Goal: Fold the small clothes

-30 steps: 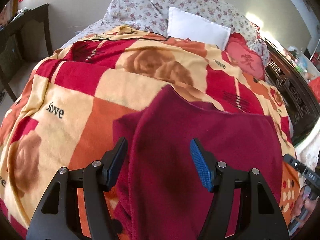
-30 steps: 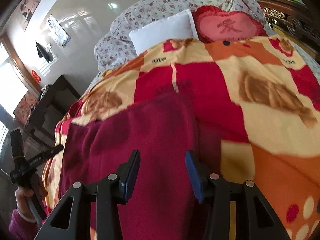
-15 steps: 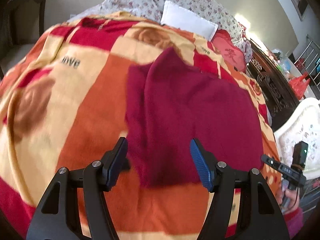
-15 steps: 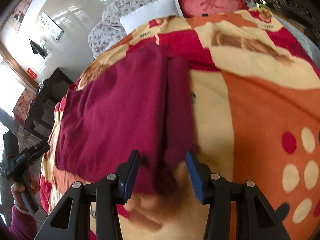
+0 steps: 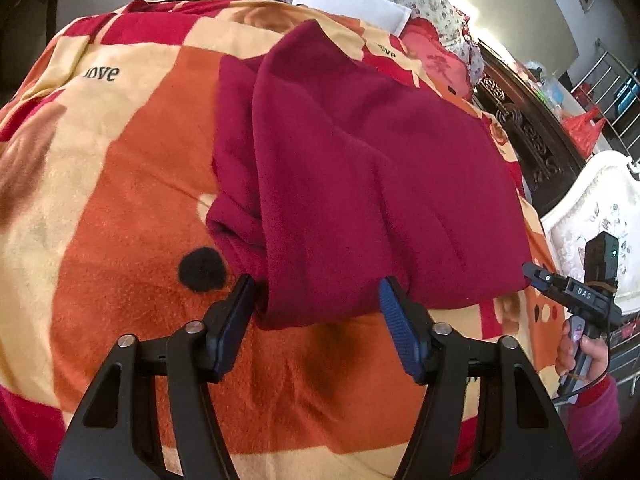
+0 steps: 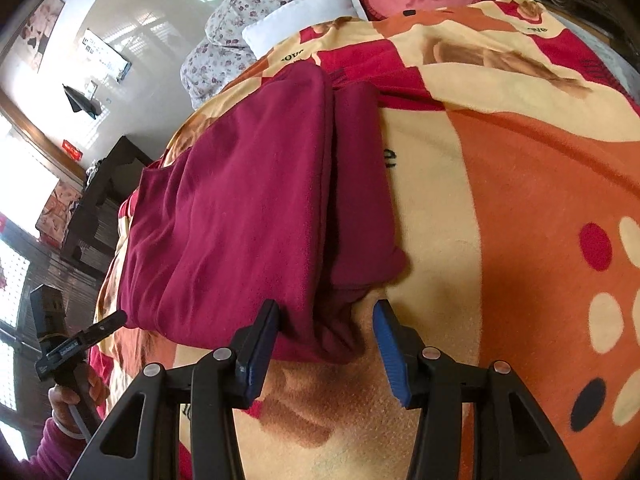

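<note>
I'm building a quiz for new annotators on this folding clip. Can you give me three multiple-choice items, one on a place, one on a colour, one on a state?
1. Where does the garment lie?
A. on the patterned blanket
B. on a chair
C. on the floor

2. What colour is the garment?
A. white
B. dark red
C. blue

3. How do the left tongs stand at the garment's near edge?
A. clamped on the white pillow
B. away from the cloth
C. astride the hem, pads apart

Key: 1 A, blanket shows around the garment on every side; 2 B, maroon in both views; 3 C, the hem sits between jaws that are closing but not yet pressing.
</note>
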Available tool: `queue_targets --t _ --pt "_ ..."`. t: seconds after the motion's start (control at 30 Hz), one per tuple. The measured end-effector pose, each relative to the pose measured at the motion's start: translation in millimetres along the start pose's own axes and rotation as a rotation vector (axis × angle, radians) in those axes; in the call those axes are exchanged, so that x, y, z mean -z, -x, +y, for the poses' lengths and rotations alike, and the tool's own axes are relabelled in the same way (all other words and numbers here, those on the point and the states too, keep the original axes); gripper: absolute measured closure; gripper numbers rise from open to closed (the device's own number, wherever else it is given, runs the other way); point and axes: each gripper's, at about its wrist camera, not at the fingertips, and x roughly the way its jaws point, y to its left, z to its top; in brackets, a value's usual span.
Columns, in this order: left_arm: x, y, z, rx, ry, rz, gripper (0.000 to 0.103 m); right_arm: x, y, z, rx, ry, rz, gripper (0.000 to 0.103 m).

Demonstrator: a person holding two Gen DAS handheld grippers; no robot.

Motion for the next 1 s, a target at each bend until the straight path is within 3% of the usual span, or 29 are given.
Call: queue_targets --t 0.13,0.17,0.23,0.33,0.53,0.8,0.87,0.9,1.0 --pt "-1 -1 1 -0.015 0.0 0.007 0.079 2 -4 -3 -0.048 -0.029 0.01 0.058" --pt "-2 0 2 -0.025 -0.001 0.002 0.088 2 -5 -3 -0.071 -0.03 0.008 0.062" --pt "-3 3 4 -0.024 -0.005 0.001 0.092 3 -4 7 -0.036 0.032 -0.005 0.079" --pt "-3 6 4 -0.03 -0.024 0.001 0.095 4 -1 17 -0.003 0.091 -0.012 0.087" --pt "-8 37 0 -0.063 -0.091 -0.049 0.095 -6 29 38 0.073 0.22 -0.046 0.092" --pt "9 20 19 -0.094 -0.066 -0.007 0.095 1 1 17 0.134 0.175 0.026 0.094" --pt "9 23 20 -0.082 -0.048 -0.021 0.095 3 6 13 0.107 0.134 0.006 0.093" --pt "8 26 20 -0.077 -0.042 -0.03 0.095 2 9 12 0.105 0.126 0.004 0.092" --pt "4 34 17 -0.089 -0.026 -0.02 0.094 -2 28 19 0.177 0.143 -0.026 0.064"
